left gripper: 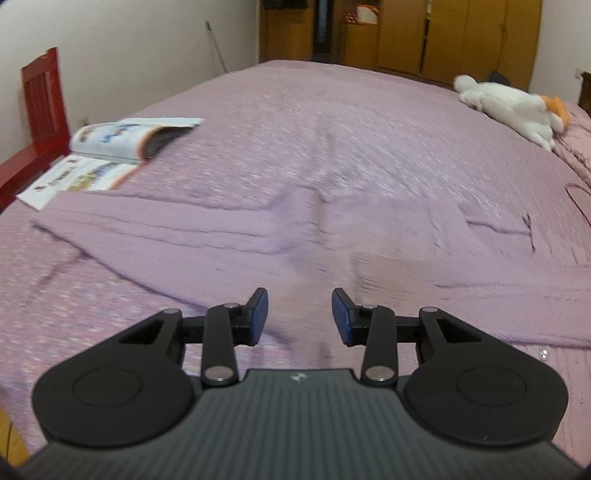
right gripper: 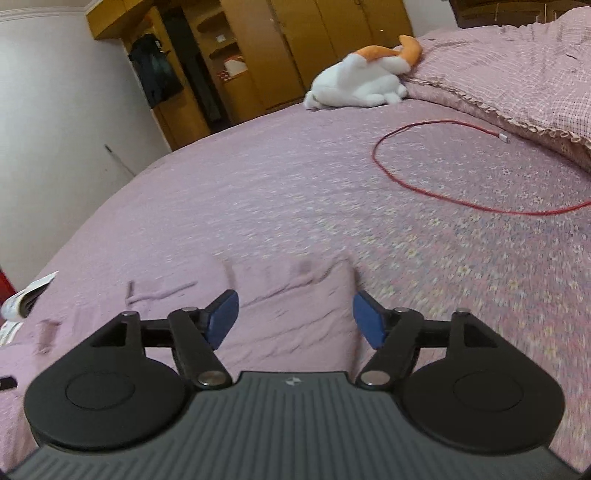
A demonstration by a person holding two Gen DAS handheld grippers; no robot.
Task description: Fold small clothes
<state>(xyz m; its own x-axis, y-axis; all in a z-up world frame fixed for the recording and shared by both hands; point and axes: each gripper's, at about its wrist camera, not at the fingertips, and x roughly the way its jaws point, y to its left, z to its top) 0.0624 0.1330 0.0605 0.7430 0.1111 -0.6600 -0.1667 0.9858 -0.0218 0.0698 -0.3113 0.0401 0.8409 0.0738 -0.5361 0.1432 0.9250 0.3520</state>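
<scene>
**Pale purple garment spread on the bed, both grippers open above it**

A small pale purple garment (left gripper: 229, 229) lies spread across the near part of the bed, nearly the same colour as the bedspread (left gripper: 332, 122) beneath it, so its edges are hard to follow. From the left wrist view it runs as a broad wrinkled sheet from the left side across towards the right, with long creases in it. From the right wrist view the same garment (right gripper: 295, 314) sits directly under and between the fingers, bunched into a few soft folds.

The left gripper (left gripper: 300, 316) hangs just above the cloth with its blue pads well apart and nothing between them. The right gripper (right gripper: 295, 319) is likewise spread wide, empty, poised low over the fabric; whether either one touches the cloth I cannot tell.

Further out, an open magazine (left gripper: 110, 155) rests on the left edge of the bed, beside a red chair (left gripper: 40, 99). A white and orange stuffed toy (right gripper: 365, 79) lies at the far side, next to a checked quilt (right gripper: 524, 62) with a frilled edge. A red cable (right gripper: 417, 184) loops over the bedspread near the quilt. Wooden wardrobes (left gripper: 443, 33) stand against the far wall.
</scene>
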